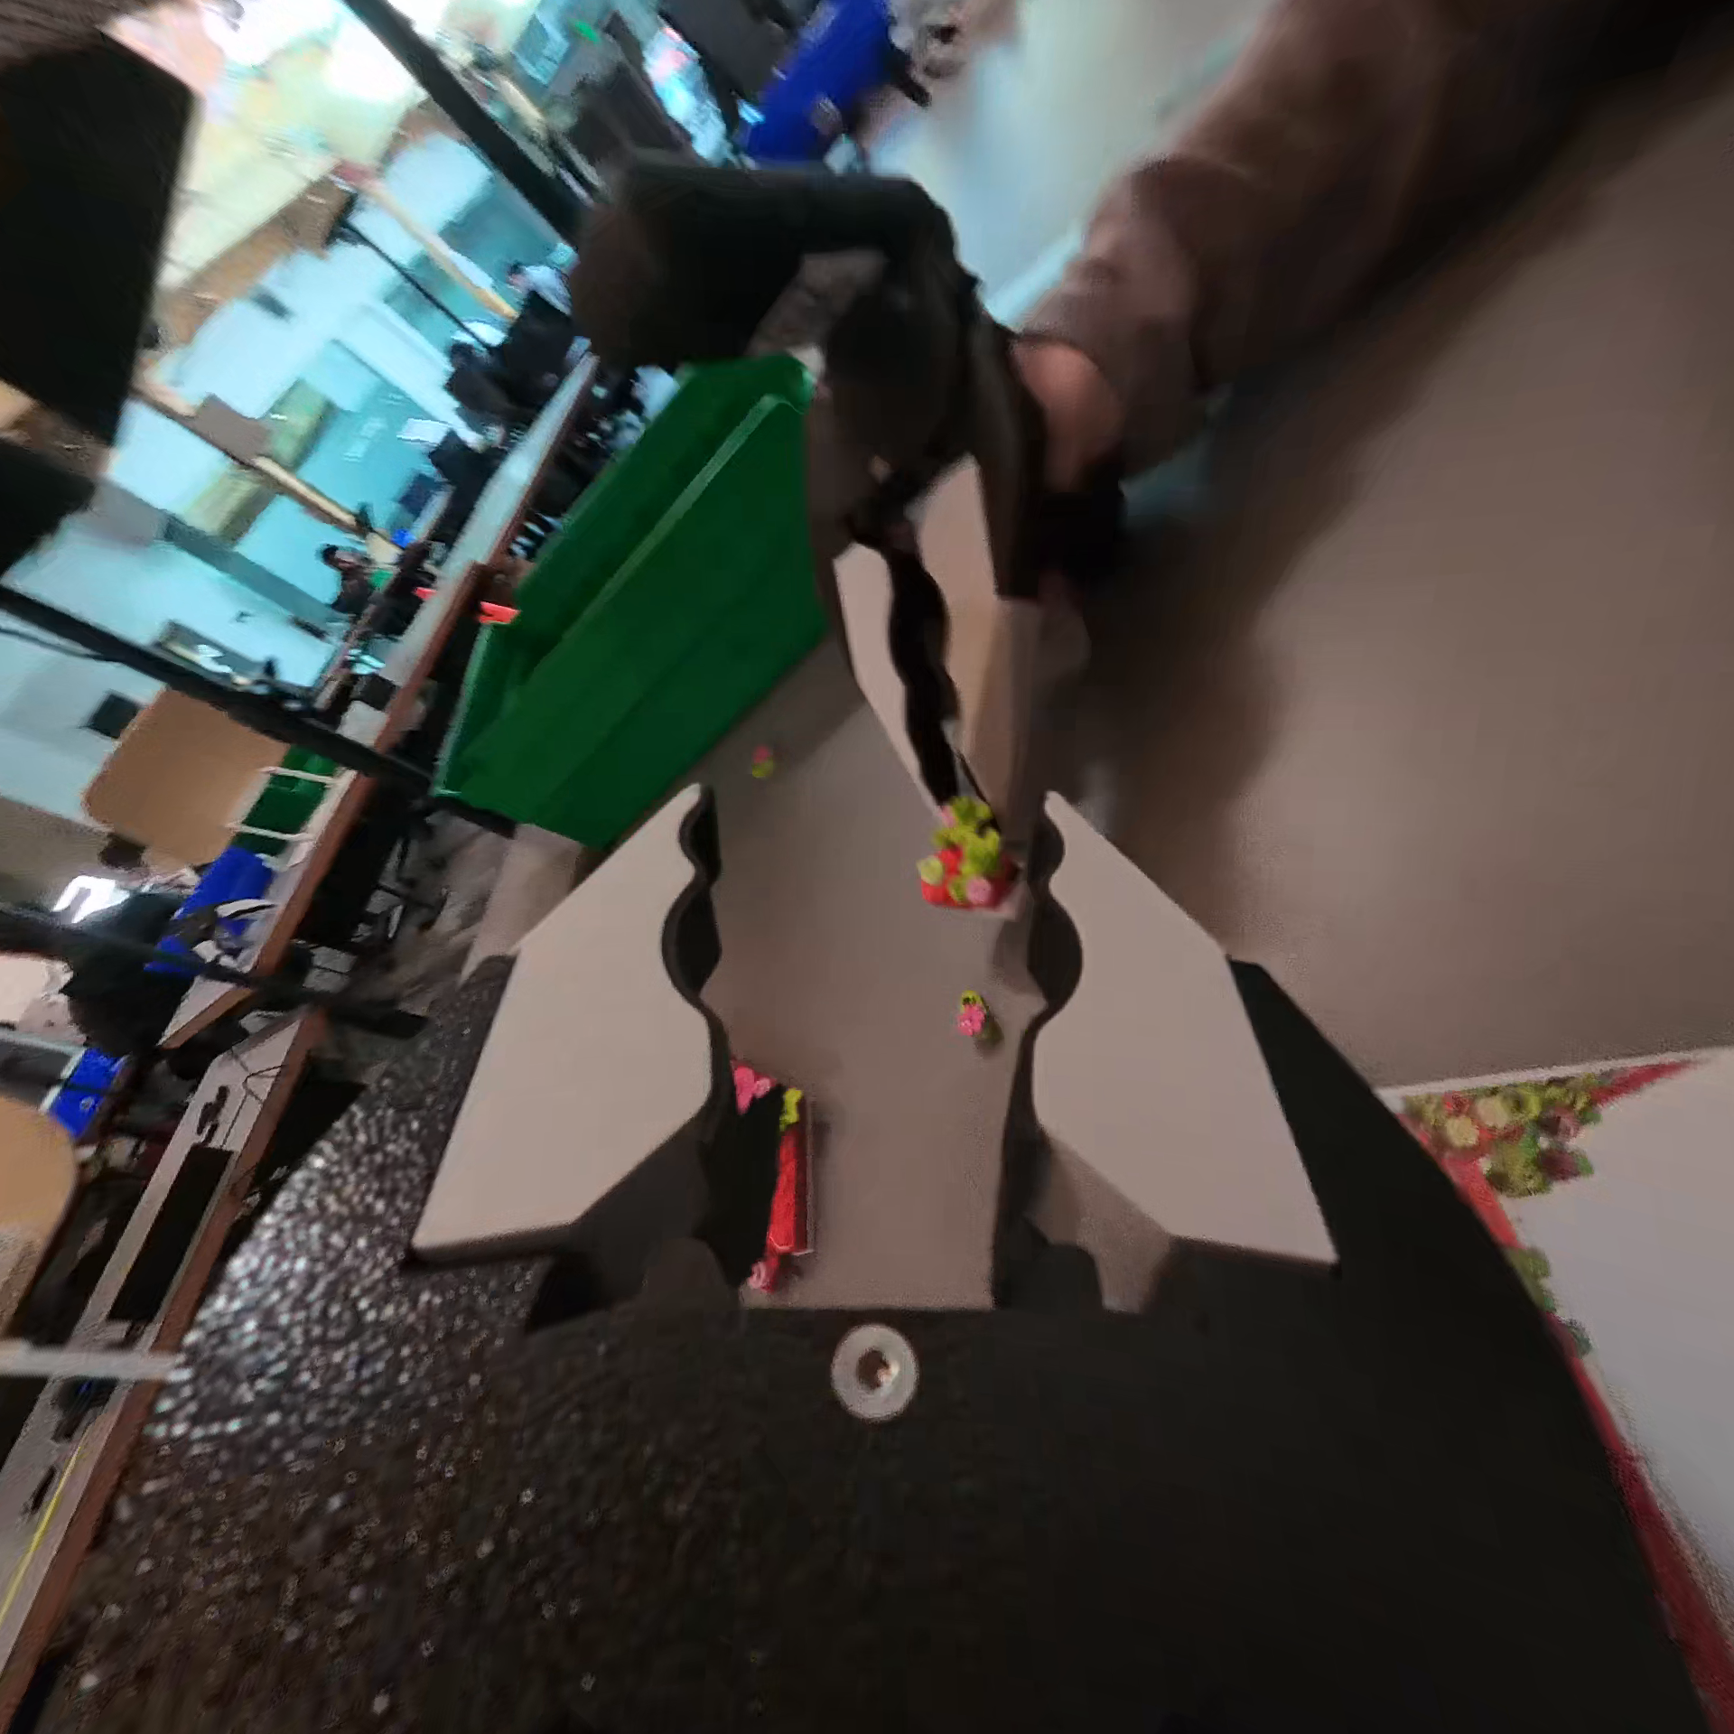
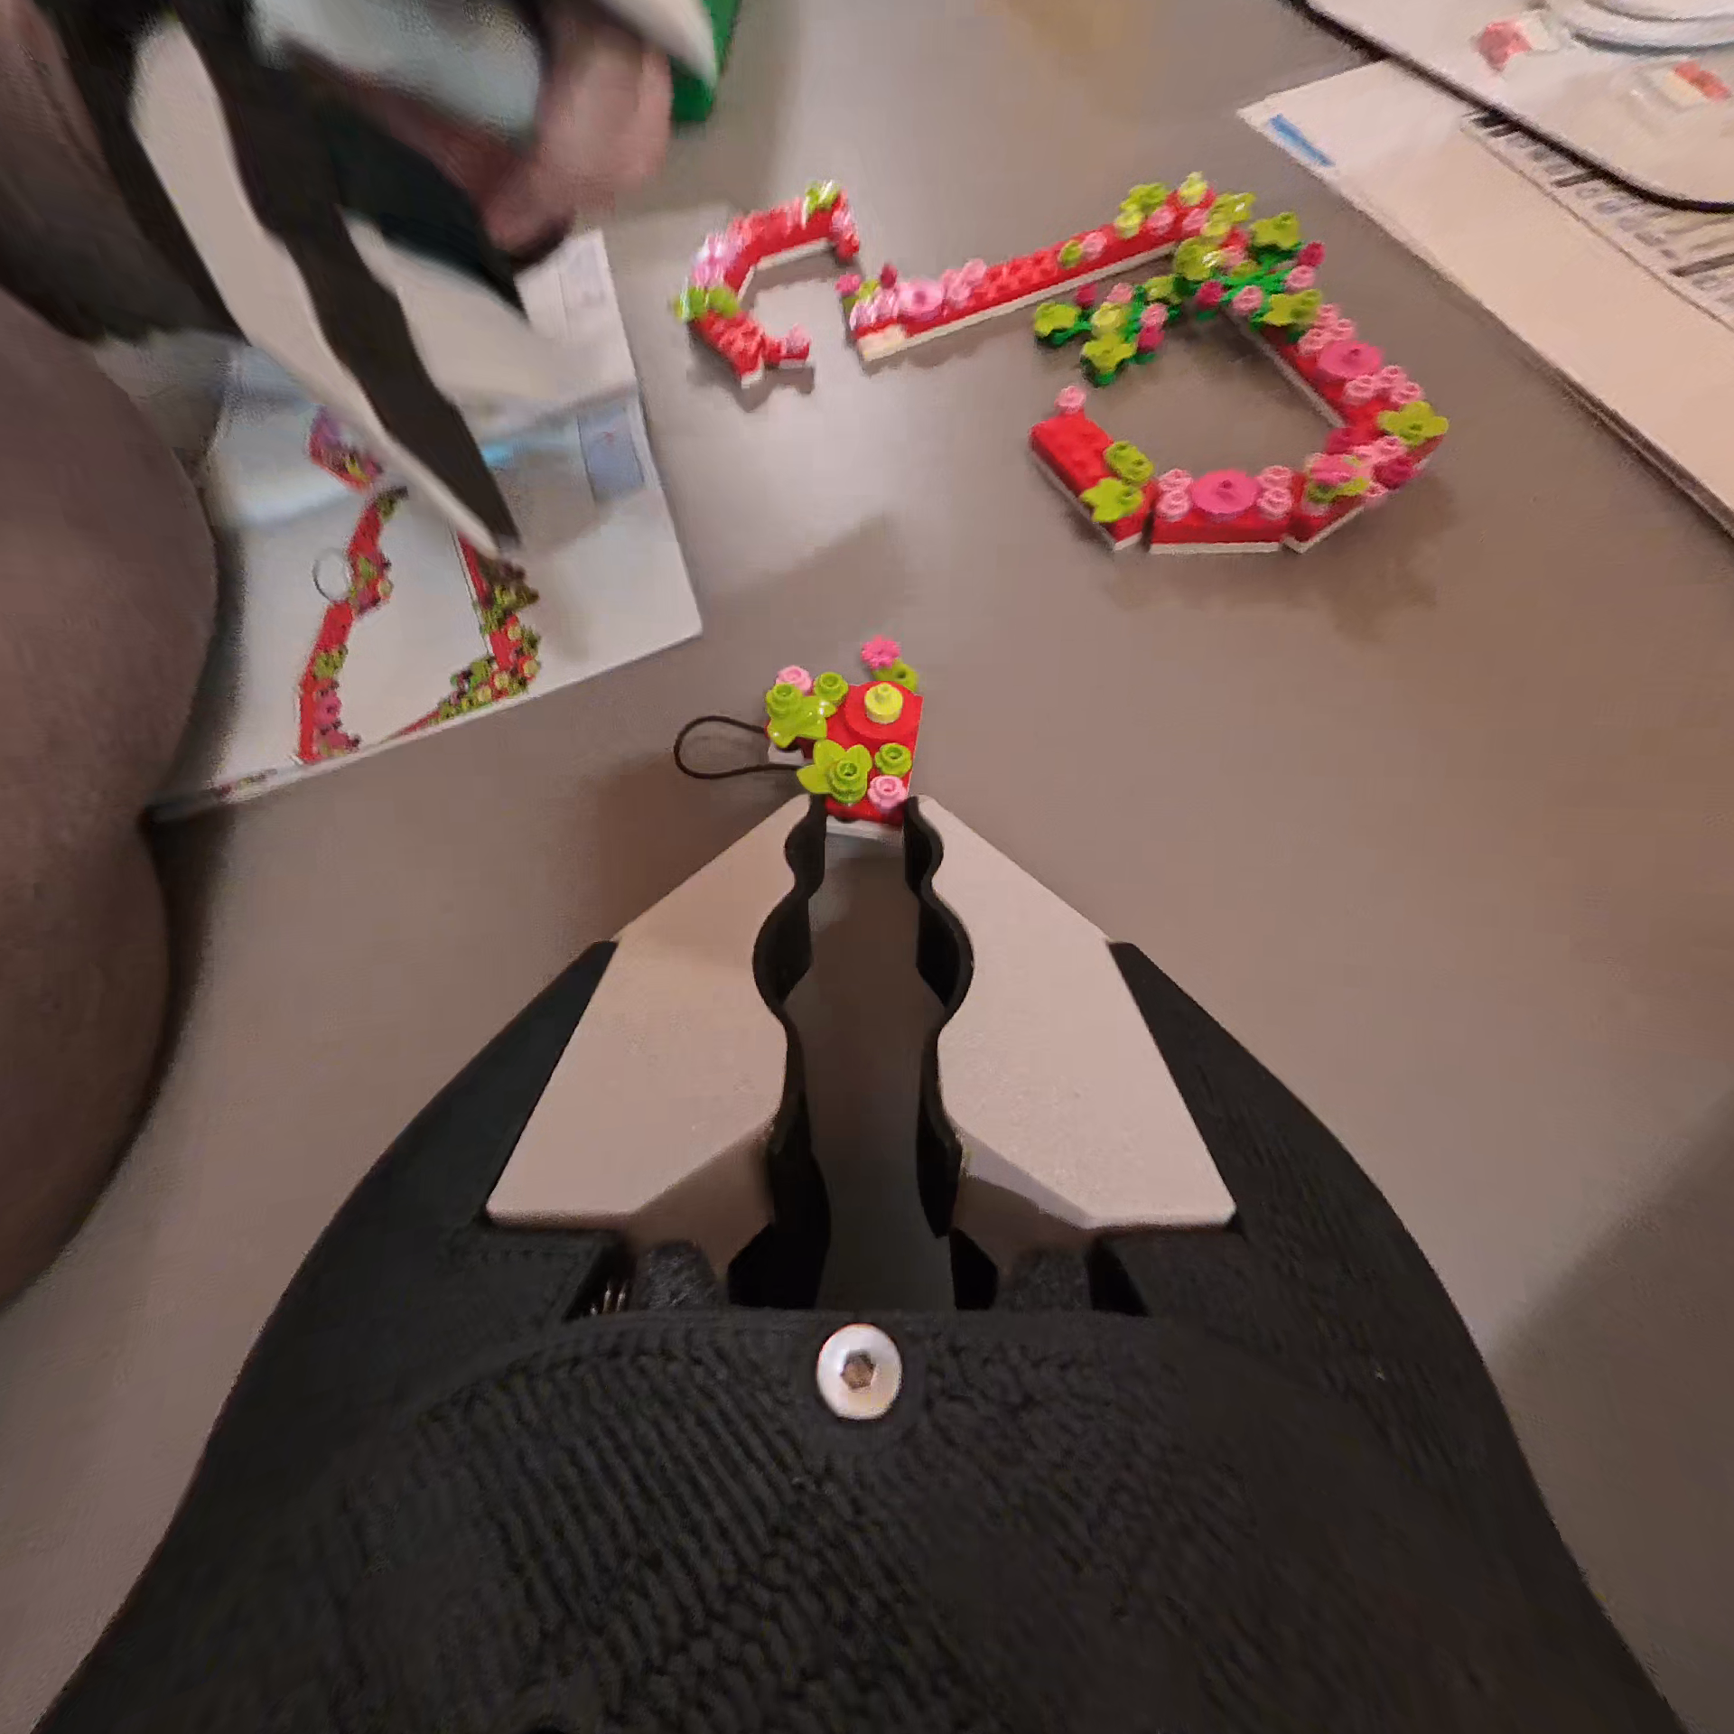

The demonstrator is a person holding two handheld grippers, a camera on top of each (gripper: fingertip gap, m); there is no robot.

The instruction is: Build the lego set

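No writing can be read in either view. The instruction booklet [image 2: 525, 600] at the table's [image 2: 1220, 844] left edge shows only blurred build pictures and small panels. The white sheets [image 2: 1501, 216] at the far right corner carry a small blue mark and rows of dark print, all too smeared to make out. In the left wrist view, the booklet page [image 1: 1633, 1210] at the right edge shows only a picture.

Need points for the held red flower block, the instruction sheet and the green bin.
red flower block [image 2: 859, 741]: right wrist view, on its red top.
instruction sheet [image 2: 600, 600]: right wrist view, on a bare white part of the page.
green bin [image 1: 647, 610]: left wrist view, on its side wall.
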